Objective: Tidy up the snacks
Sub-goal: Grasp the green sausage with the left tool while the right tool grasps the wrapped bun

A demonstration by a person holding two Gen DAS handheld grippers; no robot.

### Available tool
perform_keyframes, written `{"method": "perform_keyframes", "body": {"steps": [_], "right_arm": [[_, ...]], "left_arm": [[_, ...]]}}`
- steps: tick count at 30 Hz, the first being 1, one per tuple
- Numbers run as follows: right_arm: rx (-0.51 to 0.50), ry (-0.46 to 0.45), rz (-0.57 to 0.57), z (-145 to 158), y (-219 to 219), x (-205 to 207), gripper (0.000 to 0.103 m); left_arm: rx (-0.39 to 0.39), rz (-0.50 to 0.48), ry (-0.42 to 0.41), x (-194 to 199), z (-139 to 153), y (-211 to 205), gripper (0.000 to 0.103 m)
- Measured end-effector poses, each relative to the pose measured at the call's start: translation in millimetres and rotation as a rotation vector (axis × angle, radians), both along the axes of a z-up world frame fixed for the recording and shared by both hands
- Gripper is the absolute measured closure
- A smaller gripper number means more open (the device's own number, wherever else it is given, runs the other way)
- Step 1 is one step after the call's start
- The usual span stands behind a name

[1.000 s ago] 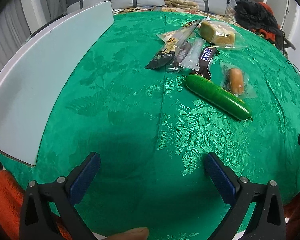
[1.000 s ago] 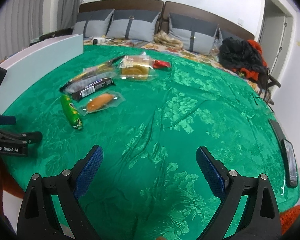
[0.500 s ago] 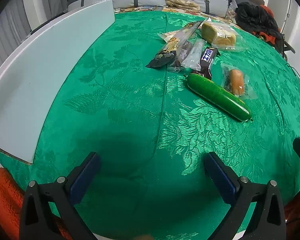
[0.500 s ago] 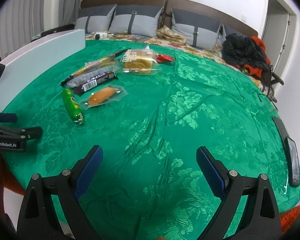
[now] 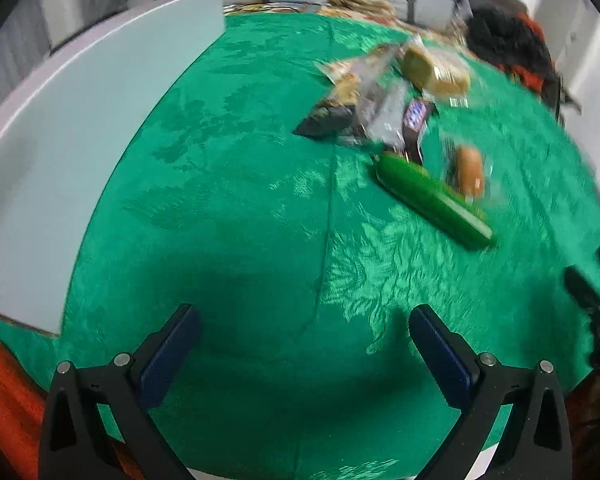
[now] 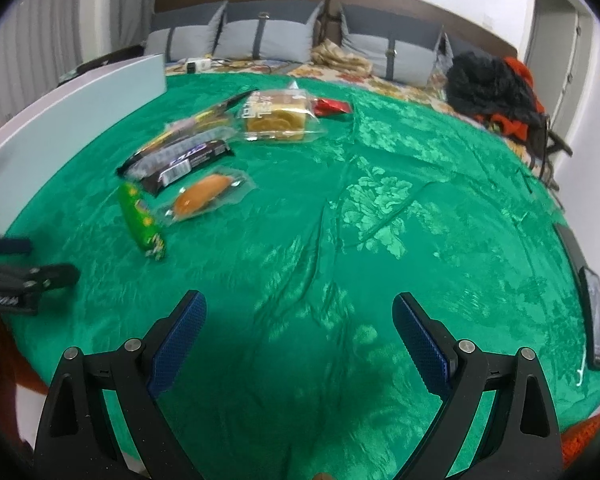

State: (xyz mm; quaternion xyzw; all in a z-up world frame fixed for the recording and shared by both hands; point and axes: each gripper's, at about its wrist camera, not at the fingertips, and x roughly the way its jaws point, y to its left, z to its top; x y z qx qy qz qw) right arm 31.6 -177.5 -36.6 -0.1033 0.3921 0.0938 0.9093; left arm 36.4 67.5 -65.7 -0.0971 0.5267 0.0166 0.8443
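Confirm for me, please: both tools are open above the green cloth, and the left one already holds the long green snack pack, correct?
Not quite. Both tools are open, but the left tool holds nothing. The left wrist view shows the long green snack pack lying on the green cloth well ahead of it, beside the sealed sausage. The right tool is open and empty too.

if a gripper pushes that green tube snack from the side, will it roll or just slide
Probably roll: the green tube snack looks round and sausage-shaped, lying flat on the green tablecloth. The cloth is wrinkled and textured, so it likely would not travel far. Its glossy wrapper may slip between the pads, so gripping across the middle seems safer than at the crimped end.
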Motion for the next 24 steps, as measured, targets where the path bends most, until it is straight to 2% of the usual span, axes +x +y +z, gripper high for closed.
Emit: {"method": "perform_keyframes", "body": {"steps": [3, 11, 17, 21, 24], "right_arm": [[-0.017, 0.018, -0.028, -4, 11, 17, 0.007], [-0.041, 0.071, -0.007, -21, 60, 42, 0.007], [0.052, 0.062, 0.149, -13, 89, 26, 0.007], [0.100, 0.063, 0.105, -7, 60, 7, 0.007], [0.116, 0.066, 0.048, -9, 33, 0, 0.007]], "left_arm": [[-0.076, 0.044, -0.010, -1, 3, 16, 0.000], [-0.121, 0.135, -0.048, -6, 9, 39, 0.000], [-0.115, 0.141, -0.082, -8, 14, 45, 0.000], [-0.150, 0.089, -0.081, -7, 17, 35, 0.000], [-0.178, 0.005, -0.064, 9, 19, 8, 0.000]]}}
